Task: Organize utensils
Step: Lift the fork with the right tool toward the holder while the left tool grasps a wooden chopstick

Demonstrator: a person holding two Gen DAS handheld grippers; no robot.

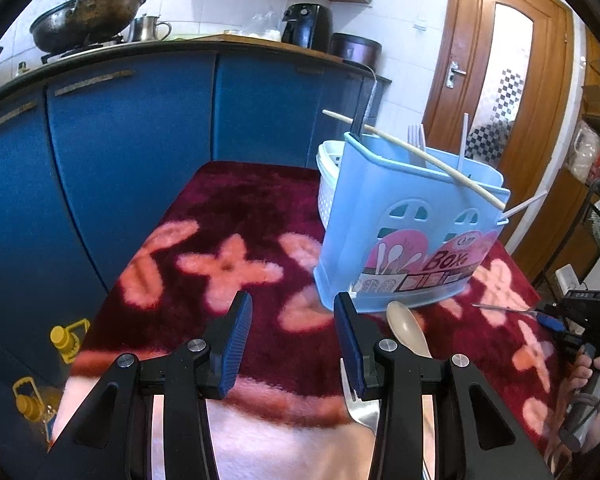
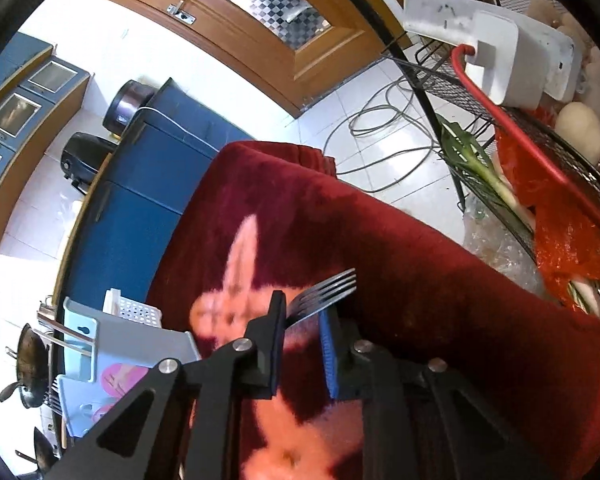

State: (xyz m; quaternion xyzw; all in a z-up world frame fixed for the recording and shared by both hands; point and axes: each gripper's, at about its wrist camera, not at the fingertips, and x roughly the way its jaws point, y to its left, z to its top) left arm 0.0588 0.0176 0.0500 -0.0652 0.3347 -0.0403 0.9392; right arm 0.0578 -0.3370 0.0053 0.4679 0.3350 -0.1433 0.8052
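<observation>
Right claw [image 2: 300, 332] clamped on fork [image 2: 324, 294], ready for blue holder [image 1: 404, 232] at two o'clock; left claw [image 1: 294, 340] apart, empty.

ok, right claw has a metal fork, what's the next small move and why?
Probably carry the fork to the blue utensil holder and drop it in handle-first. The right claw grips it just behind the tines, which stick out ahead. The holder stands upright on the red blanket, already holding white forks. The left claw is open and empty.
</observation>
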